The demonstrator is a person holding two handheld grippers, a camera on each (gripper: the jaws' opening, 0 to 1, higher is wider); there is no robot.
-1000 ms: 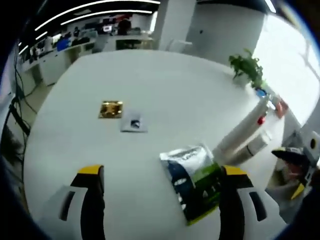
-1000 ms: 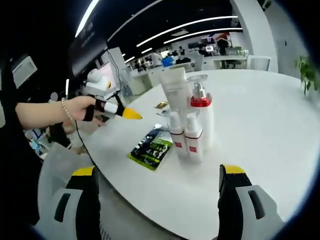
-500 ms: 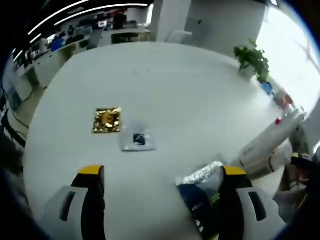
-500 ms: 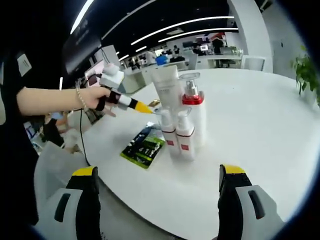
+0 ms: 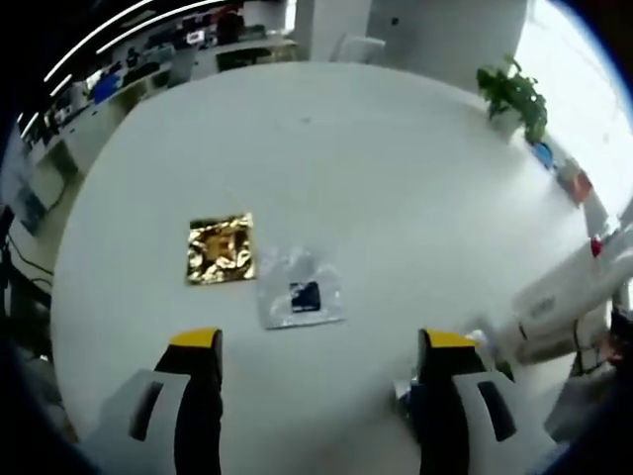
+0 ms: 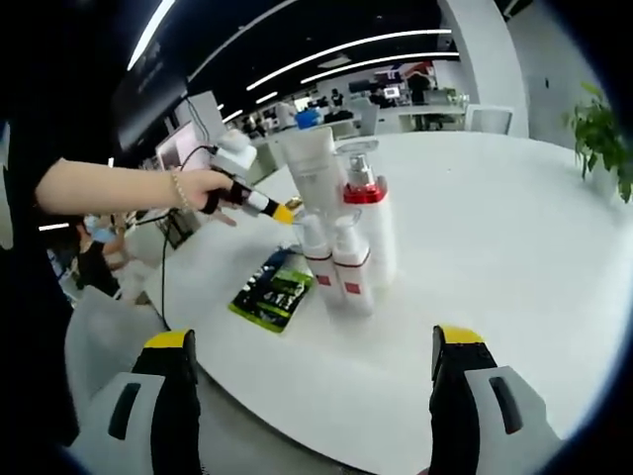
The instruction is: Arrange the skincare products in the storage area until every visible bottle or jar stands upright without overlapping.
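My left gripper view looked steeply down from above onto the white table (image 5: 396, 178), close over a gold sachet (image 5: 221, 248) and a clear sachet (image 5: 300, 288). My right gripper view faced across the table's edge from lower down, toward the standing bottles (image 6: 341, 233). Both views shared those bottles, which were, I think, the blurred white shapes at the left gripper view's right edge.

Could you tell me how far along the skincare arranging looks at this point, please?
Done: the bottles stand upright in a tight cluster on the white table. In hand: nothing; the left tongs and right tongs are both open, the left hovering above the clear sachet and gold sachet. Left: those sachets and the green packet lie flat, apart from the cluster.
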